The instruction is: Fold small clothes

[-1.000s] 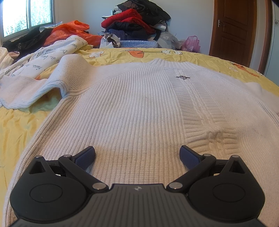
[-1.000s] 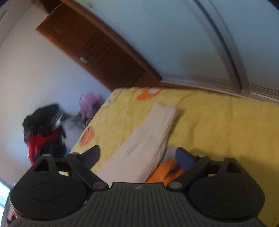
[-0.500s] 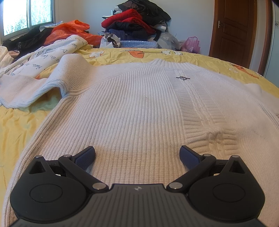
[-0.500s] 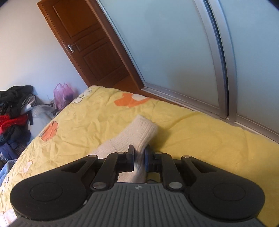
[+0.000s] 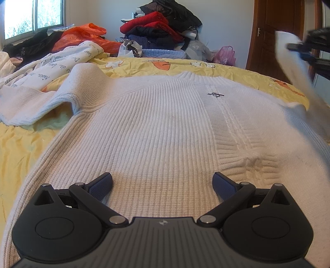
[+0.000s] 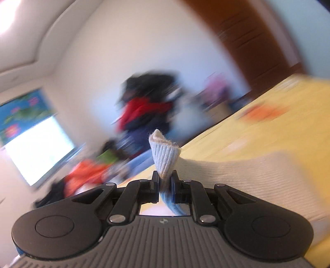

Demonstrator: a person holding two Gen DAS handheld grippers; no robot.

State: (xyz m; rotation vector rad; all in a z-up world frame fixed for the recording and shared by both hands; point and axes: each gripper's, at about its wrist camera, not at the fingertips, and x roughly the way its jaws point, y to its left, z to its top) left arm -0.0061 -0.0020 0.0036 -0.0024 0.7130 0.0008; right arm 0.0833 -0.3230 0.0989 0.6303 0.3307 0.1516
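Sweater [image 5: 156, 132]: white ribbed knit, spread flat and face up on the yellow bedsheet [image 5: 22, 148]; I see a cable column down its front and a small metal clasp [image 5: 215, 94] near the collar
Left sleeve [image 5: 37, 103]: lies bent outward on the sheet, cuff end toward the printed white cloth [image 5: 61, 61]
Right sleeve [image 6: 257, 179]: lifted off the bed, its cuff [image 6: 164, 156] sticking up past the fingertips in my right wrist view
Left gripper [image 5: 163, 183]: jaws spread wide, nothing between them, low over the sweater's lower front near the hem
Right gripper [image 6: 165, 181]: jaws pressed together, pinching the sleeve just below the cuff; from the left wrist view I see it at upper right [image 5: 309, 48], blurred, with the sleeve trailing down to the shoulder
Background: pile of red and dark clothes [image 5: 158, 26] against the far wall, orange plastic bag [image 5: 82, 35] near the window [image 5: 33, 18], wooden door [image 5: 284, 31] at right
Right wrist view: heavily blurred, room detail hard to read
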